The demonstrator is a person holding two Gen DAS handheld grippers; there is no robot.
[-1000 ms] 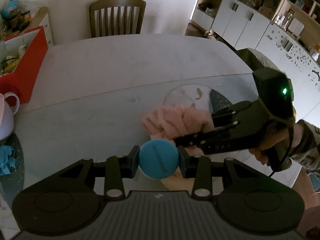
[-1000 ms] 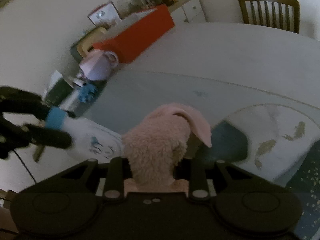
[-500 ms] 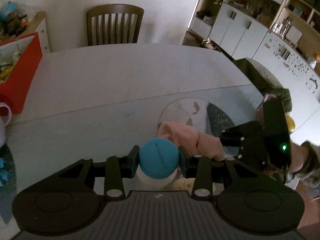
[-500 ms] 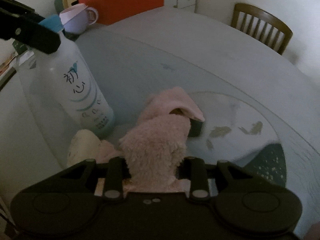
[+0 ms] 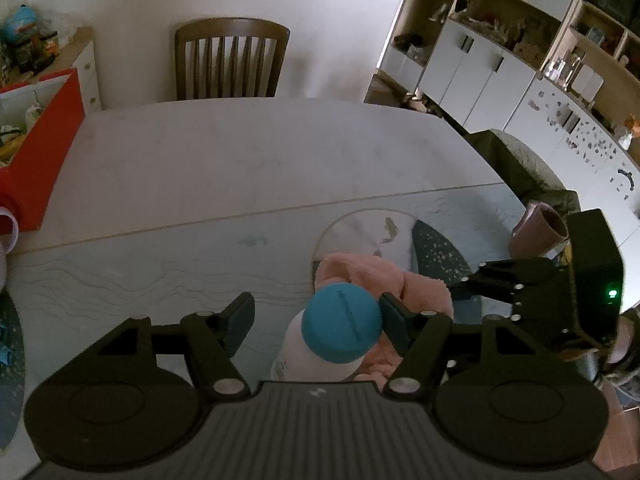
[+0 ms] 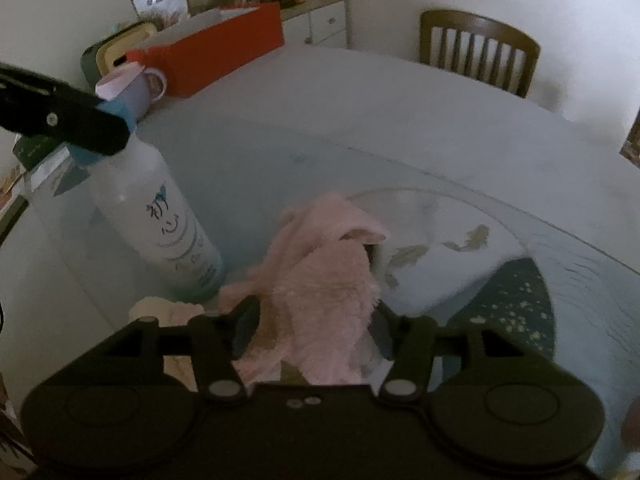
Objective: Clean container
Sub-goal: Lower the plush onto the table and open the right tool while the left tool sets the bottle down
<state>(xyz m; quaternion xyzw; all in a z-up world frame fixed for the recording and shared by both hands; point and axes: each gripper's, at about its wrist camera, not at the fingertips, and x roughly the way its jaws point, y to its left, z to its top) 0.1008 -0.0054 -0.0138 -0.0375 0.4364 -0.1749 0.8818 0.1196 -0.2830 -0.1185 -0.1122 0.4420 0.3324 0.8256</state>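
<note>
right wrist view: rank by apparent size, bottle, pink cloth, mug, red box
1. pink cloth, though it sits nearest the camera
2. bottle
3. red box
4. mug, partly hidden

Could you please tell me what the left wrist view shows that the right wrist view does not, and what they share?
Only the left wrist view shows the white cabinets and the bottle's blue cap from above. Only the right wrist view shows the bottle's printed side and the mug. Both show the pink cloth, the chair, the red box and both tongs opening.
</note>
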